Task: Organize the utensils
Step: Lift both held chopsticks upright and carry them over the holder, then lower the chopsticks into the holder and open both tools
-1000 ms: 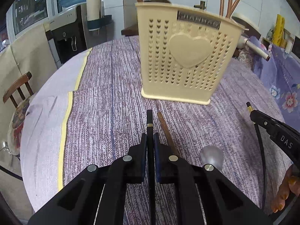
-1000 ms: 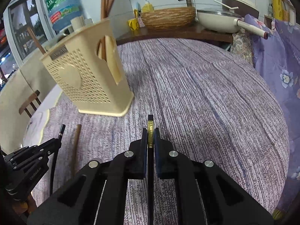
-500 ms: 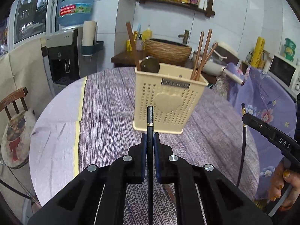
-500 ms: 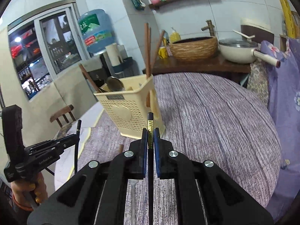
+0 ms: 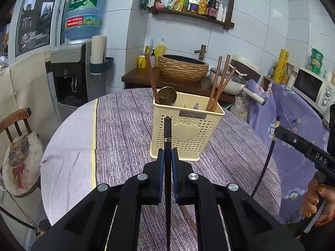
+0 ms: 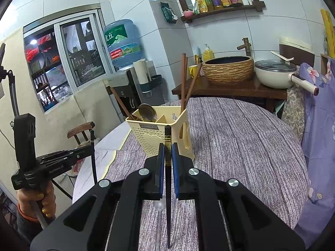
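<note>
A cream perforated utensil holder (image 5: 188,131) stands on the round table, holding several brown chopsticks (image 5: 219,81) and a metal spoon (image 5: 167,95). It also shows in the right wrist view (image 6: 159,136). My left gripper (image 5: 167,156) is shut on a black chopstick (image 5: 167,129), held upright above the table, short of the holder. My right gripper (image 6: 167,154) is shut on a black chopstick with a gold band (image 6: 167,138), also raised. Each gripper shows in the other's view, the right one (image 5: 278,129) and the left one (image 6: 88,150).
A brown chopstick (image 5: 188,215) and a clear spoon (image 6: 158,207) lie on the purple tablecloth (image 6: 240,138) under the grippers. A wooden chair (image 5: 16,146) stands at the left. A counter with a woven basket (image 5: 182,67) and a pan is behind the table.
Both grippers have lifted their black chopsticks off the table and risen and drawn back, so the holder now looks smaller and lower in both views.
</note>
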Demonstrator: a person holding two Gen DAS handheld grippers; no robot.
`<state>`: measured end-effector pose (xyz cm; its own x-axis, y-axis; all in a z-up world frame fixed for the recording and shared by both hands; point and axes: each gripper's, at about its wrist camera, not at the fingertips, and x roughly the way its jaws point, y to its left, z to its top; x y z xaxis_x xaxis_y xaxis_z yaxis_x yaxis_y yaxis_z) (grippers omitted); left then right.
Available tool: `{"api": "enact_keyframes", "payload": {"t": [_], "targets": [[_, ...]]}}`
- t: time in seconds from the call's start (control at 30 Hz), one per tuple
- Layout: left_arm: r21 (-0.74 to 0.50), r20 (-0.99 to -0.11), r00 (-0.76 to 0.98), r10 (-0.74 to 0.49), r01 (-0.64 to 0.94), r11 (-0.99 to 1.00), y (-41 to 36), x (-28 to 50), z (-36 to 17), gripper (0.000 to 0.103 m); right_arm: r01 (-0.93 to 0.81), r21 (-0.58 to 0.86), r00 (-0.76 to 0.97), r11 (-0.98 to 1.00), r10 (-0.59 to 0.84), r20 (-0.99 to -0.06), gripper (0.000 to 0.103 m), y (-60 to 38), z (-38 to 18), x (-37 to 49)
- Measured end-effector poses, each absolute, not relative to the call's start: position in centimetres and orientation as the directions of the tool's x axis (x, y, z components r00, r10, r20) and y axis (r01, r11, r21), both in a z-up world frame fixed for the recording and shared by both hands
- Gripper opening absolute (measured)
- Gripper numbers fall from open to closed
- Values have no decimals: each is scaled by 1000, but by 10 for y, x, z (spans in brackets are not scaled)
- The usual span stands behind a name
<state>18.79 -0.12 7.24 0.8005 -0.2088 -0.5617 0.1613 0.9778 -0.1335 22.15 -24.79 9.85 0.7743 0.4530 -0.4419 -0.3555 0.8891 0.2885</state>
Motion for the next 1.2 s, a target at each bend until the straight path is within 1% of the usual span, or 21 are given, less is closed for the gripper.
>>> {"api": "enact_keyframes", "payload": {"t": [0.43, 0.6, 0.8, 0.97, 1.1, 1.2], "targets": [[-124, -514, 831, -213, 174, 977, 4, 188, 98, 8, -408, 252, 780, 878, 478, -404, 8, -230, 128, 223], [-121, -490, 841, -228, 193, 974, 1, 195, 117, 8, -422, 240, 775, 874, 486, -404, 8, -221, 144, 235], [-115, -440, 861, -253, 226, 967, -7, 210, 161, 8, -430, 235, 790, 872, 489, -370, 8, -215, 189, 254], [-130, -392, 875, -283, 252, 959, -14, 230, 212, 8, -410, 202, 834, 889, 456, -310, 8, -209, 243, 275], [-105, -334, 913, -234, 211, 972, -21, 247, 243, 8, -355, 160, 882, 921, 387, -268, 8, -205, 275, 295], [-77, -315, 929, -194, 178, 981, -32, 264, 248, 8, -321, 148, 898, 935, 351, -264, 8, -200, 275, 310]]}}
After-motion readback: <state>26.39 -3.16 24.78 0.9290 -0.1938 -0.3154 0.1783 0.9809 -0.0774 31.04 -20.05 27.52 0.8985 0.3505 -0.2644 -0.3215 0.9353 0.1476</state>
